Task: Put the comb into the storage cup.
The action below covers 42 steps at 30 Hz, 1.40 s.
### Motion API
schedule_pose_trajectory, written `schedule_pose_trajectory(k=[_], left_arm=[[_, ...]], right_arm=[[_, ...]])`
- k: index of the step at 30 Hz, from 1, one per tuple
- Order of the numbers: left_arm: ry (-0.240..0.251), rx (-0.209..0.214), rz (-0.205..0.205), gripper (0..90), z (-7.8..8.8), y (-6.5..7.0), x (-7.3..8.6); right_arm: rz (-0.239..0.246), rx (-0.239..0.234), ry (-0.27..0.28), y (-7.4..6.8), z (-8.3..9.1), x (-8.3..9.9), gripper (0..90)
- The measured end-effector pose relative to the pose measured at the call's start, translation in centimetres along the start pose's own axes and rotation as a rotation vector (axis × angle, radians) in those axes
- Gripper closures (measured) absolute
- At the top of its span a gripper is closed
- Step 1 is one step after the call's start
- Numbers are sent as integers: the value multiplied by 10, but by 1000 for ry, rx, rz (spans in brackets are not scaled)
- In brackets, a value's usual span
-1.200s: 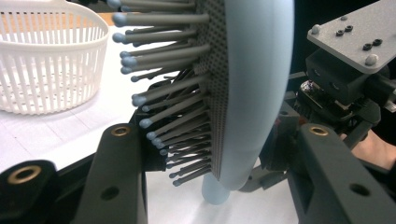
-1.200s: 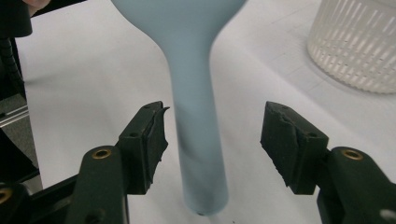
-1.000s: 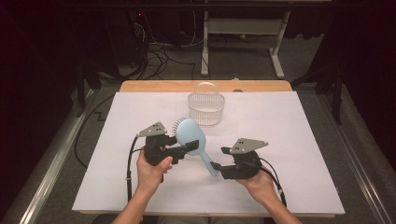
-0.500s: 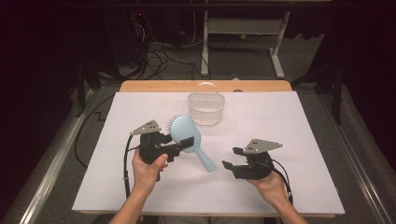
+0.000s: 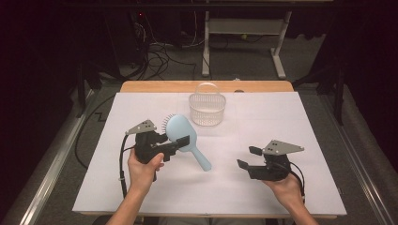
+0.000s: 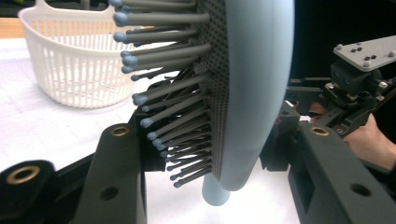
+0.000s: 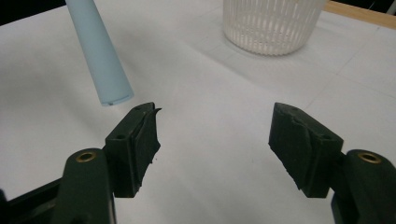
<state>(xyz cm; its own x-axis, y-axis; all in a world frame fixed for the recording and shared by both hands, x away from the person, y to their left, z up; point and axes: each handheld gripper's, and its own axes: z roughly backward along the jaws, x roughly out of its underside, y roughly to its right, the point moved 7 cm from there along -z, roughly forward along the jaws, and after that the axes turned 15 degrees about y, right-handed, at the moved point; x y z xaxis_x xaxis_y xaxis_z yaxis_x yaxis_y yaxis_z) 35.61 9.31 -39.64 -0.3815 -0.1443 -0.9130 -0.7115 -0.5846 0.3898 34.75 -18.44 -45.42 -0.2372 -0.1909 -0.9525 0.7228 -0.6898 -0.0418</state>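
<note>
A light blue hairbrush [image 5: 178, 128] with grey bristles hangs above the white sheet. My left gripper [image 5: 176, 137] is shut on its head, and its handle slopes down to the right. In the left gripper view the brush head [image 6: 254, 93] stands edge-on between the jaws, bristles toward the left. My right gripper [image 5: 248, 157] stands open, low over the sheet, well to the right of the handle's tip. Its jaws have just opened a little wider, with nothing between them. In the right gripper view the handle's end [image 7: 100, 56] hangs above and left of that gripper [image 7: 215, 116].
A white slatted basket [image 5: 207, 110] with a hoop handle stands at the back middle of the white sheet [image 5: 291, 117]. A wooden table edge [image 5: 155, 86] runs behind it. Cables and a metal stand's legs lie on the dark floor beyond.
My right gripper has drawn away to the right from the brush handle and now sits apart from it. The left gripper keeps hold of the brush head, which has tilted slightly.
</note>
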Motion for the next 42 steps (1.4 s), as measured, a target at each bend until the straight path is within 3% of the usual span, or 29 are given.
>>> schedule_pose_trajectory(k=[19,21,27,42], left_arm=[[26,-28,15,534,13,-10,-5],[29,-32,18,534,15,-12,-6],[40,-35,33,534,19,-16,-9],[51,-52,39,533,22,-21,-21]], right_arm=[[-64,56,61,26,30,14,301],[-81,47,75,28,35,17,301],[-103,73,72,36,44,29,299],[-149,116,125,51,69,48,266]])
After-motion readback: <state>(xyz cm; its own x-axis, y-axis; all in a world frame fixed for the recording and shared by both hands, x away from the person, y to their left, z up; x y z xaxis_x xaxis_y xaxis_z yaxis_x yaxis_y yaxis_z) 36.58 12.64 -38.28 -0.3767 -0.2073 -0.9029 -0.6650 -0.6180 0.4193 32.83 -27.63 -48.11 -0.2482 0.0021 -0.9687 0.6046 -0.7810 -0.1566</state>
